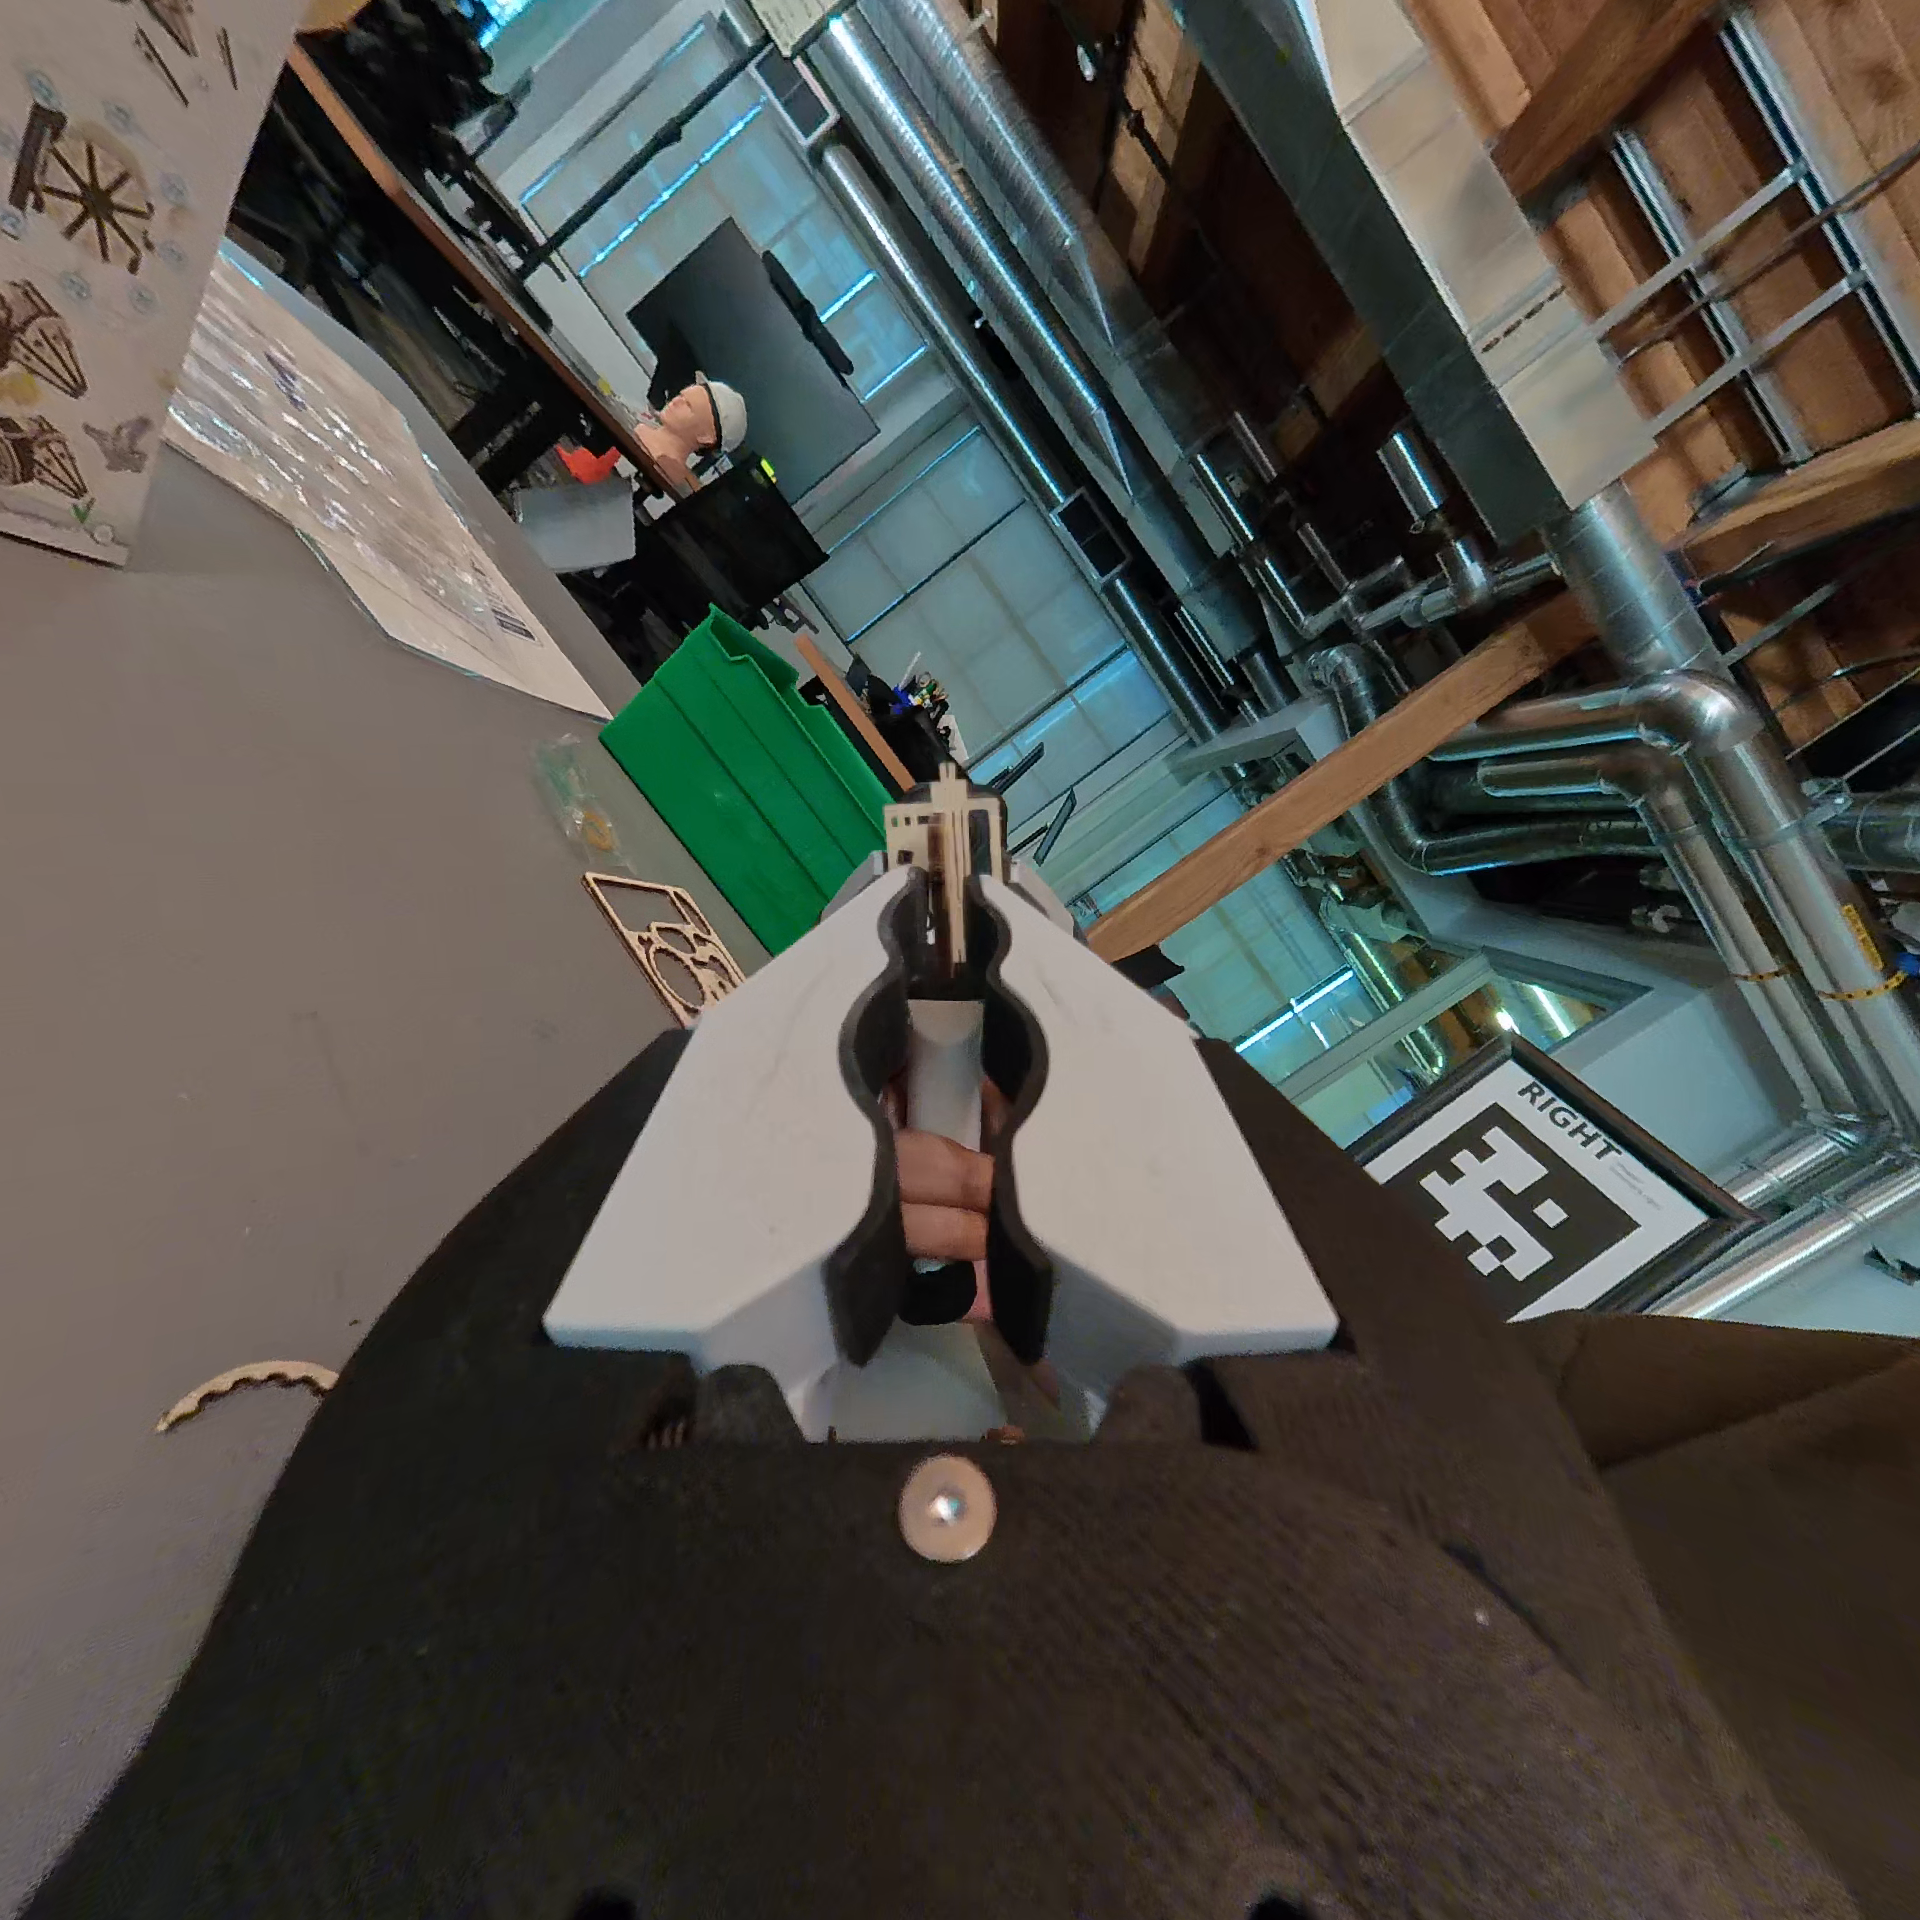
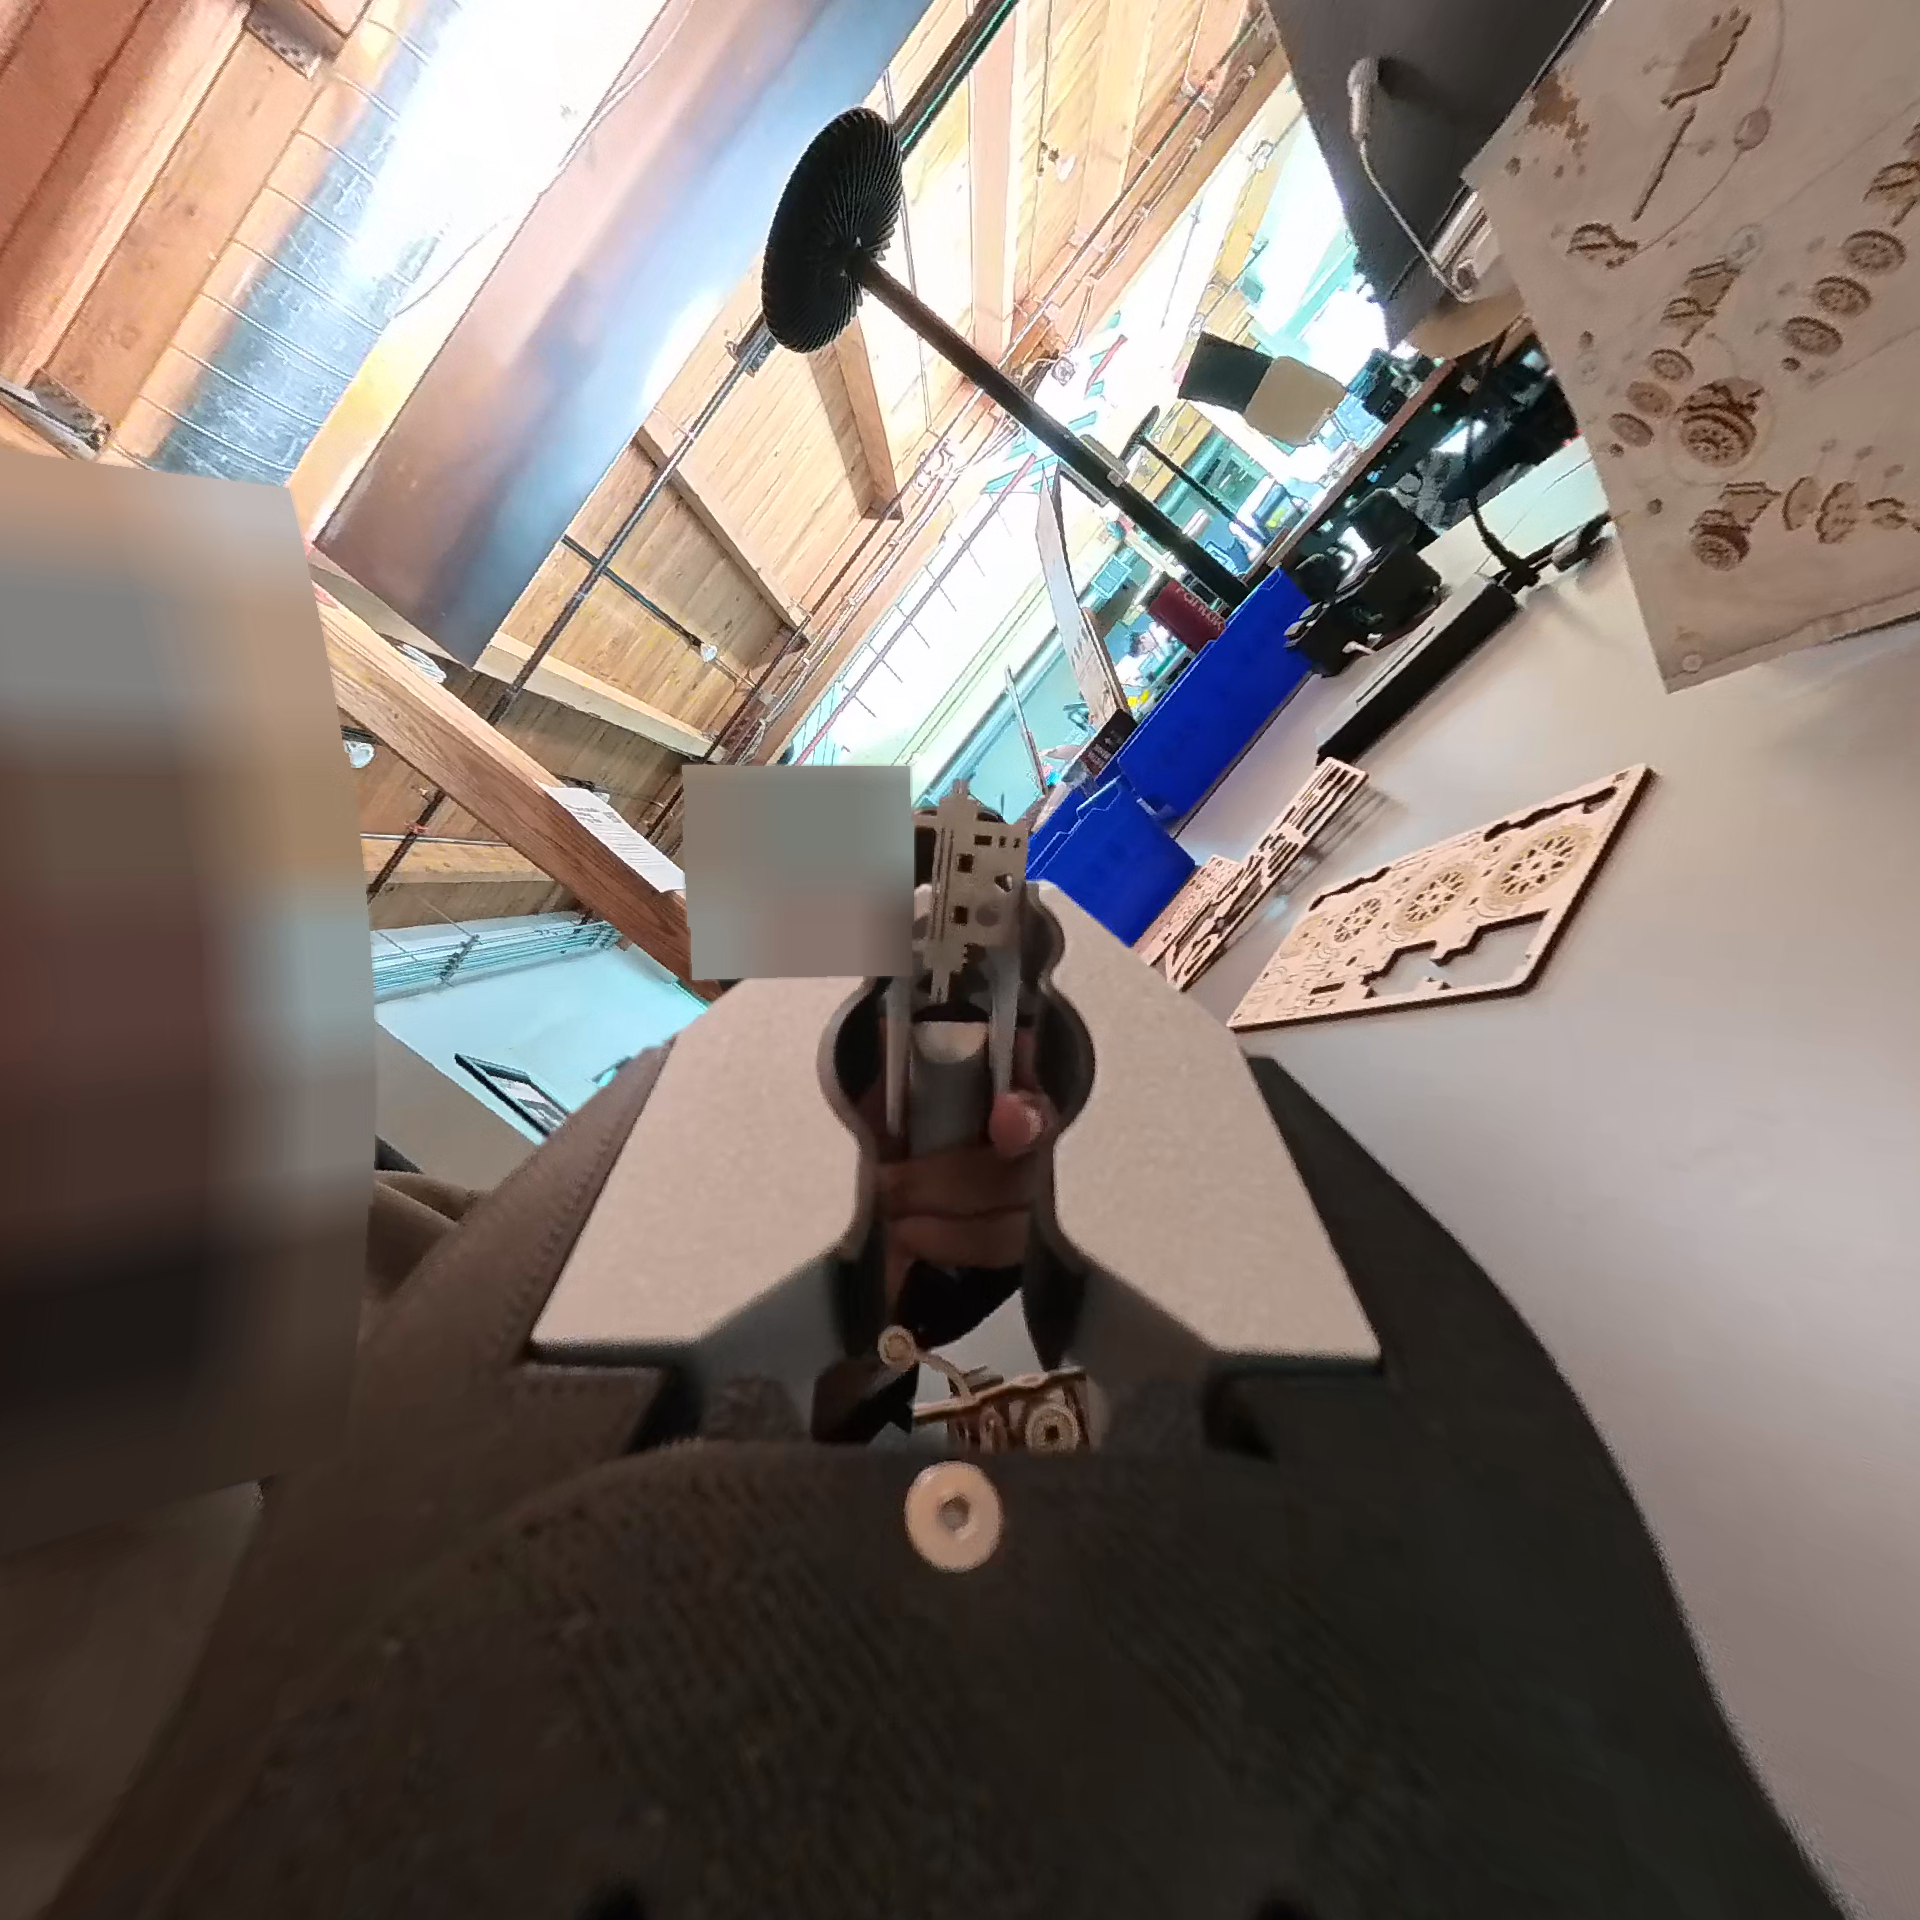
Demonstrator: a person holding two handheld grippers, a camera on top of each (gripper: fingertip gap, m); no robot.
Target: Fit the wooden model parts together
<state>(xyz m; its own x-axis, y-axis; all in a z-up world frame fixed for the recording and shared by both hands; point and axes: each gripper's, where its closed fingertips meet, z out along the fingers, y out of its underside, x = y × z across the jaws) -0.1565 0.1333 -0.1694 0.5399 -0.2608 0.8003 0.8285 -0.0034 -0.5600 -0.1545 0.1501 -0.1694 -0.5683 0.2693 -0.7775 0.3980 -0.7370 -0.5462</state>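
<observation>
My left gripper (image 1: 943, 896) is shut on thin wooden model parts (image 1: 945, 914), seen edge-on between its grey fingers. A pale flat wooden part (image 1: 940, 826) with small square holes sticks out just beyond the tips. My right gripper (image 2: 971, 940) is shut on a flat wooden part (image 2: 975, 878) with square cut-outs that stands up past its fingertips. Both grippers are held up off the grey table (image 1: 260, 935) and tilted. Through each finger gap a grey tube (image 1: 940, 1081) and a hand (image 1: 940, 1195) show behind. Whether the parts are joined is hidden.
In the left wrist view, a green bin (image 1: 748, 769), a cut-out wooden sheet (image 1: 665, 945), a curved wooden piece (image 1: 244, 1387) and instruction sheets (image 1: 62, 260) lie on the table. The right wrist view shows wooden part sheets (image 2: 1444, 914), blue bins (image 2: 1195, 727) and a part-built model (image 2: 1018, 1413). Only a small space, under 4 cm, lies between the two pairs of fingers.
</observation>
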